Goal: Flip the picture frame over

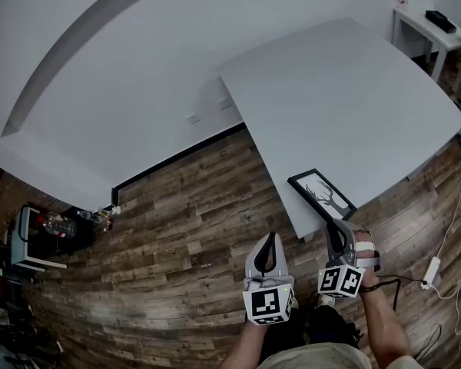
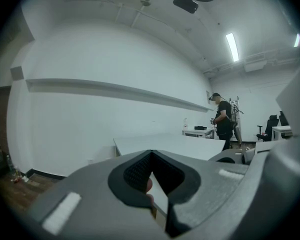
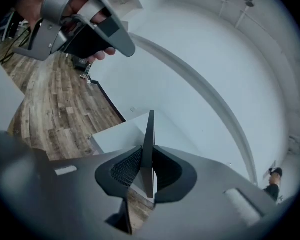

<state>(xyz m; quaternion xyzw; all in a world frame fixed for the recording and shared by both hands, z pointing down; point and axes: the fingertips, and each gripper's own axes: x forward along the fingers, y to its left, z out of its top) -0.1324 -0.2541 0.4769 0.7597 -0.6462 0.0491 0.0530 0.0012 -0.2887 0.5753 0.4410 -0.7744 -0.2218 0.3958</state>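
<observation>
a white-walled room with a wood plank floor (image 1: pixel 184 229) contains a large pale grey table (image 1: pixel 353 91). the picture frame (image 1: pixel 323 194) is at the near corner of this table, close to the edge on the operator's side. in the head view its printed side, a bare tree on white inside a black border, faces up toward the camera. whether its near end is lifted clear of the table top cannot be determined from that view. the right gripper (image 1: pixel 336 229) is clamped on the near edge of the frame. the right gripper view shows the frame edge-on between the two ribbed pads, with both pads pressing on its thin black side. the left gripper (image 1: pixel 270 244) is held over the floor just beside the right one and well short of the table. its jaws are pressed together at the tips with nothing between them. status assessment: the grasp is complete, but the turn-over is not, since the picture side remains visible from above. remaining steps, as judged: raise the gripped edge, rotate the frame until its back faces up, lay it flat on the table, then release.
</observation>
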